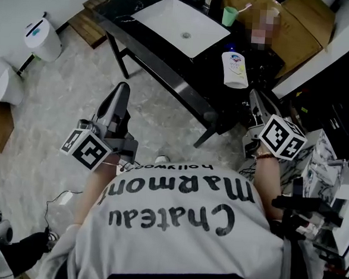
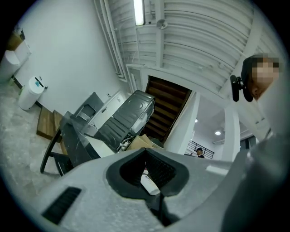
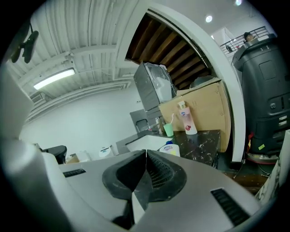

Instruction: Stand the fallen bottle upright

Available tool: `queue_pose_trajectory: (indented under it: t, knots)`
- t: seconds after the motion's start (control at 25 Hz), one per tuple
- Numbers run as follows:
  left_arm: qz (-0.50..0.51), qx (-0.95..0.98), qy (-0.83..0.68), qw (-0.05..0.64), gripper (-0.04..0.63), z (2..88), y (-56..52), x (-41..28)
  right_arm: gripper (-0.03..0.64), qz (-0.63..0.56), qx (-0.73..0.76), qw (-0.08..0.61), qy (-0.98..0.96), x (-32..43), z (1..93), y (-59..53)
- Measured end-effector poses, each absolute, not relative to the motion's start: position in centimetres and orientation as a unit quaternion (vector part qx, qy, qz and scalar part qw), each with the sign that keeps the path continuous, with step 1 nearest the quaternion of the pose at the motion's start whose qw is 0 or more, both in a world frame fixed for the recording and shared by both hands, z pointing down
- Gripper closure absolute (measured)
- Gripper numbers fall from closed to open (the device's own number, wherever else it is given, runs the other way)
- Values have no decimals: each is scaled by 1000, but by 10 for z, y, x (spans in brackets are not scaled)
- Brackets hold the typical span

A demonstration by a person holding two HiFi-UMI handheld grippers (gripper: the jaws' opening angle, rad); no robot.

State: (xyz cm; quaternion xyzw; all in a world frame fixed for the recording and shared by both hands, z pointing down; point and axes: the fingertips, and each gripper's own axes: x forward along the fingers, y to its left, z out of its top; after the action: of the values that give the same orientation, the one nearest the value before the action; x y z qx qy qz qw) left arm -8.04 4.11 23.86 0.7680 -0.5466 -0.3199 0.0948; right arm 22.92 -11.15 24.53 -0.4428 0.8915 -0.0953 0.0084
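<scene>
As viewed from the head camera, a black marbled bench (image 1: 208,87) is shown ahead of the person, with a white basin (image 1: 182,26) set into it. The left tongs (image 1: 123,90) are held over the floor, well apart from the bench's near edge. In the left gripper view their jaws are seen pressed together with nothing between them. The right tongs (image 1: 253,98) are held just beside the bench's near right corner, and their jaws are likewise closed and empty.

The fallen bottle (image 1: 235,68) is laid on its side on the bench, to the right of the basin and near the front edge. Its long axis is directed roughly away from the person, with the base turned toward the right tongs and the blue cap (image 1: 230,52) at the far end. In the right gripper view the bottle (image 3: 173,148) is framed just beyond the closed tips, almost straight ahead.

The right tongs are judged the nearer. Their jaws would have to be opened before the body could be taken across its axis.
</scene>
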Motion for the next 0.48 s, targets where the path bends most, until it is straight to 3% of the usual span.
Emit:
queue_pose_trajectory:
  t: [0.28,0.48]
  knots:
    - [-312,792,-520,70,580,209,-2,-149,604,-74,-486,20,871,191,217,-156]
    - [-322,786,-520,89,580,219,-22,-183,604,-55,-507,9,860,181,208,-177]
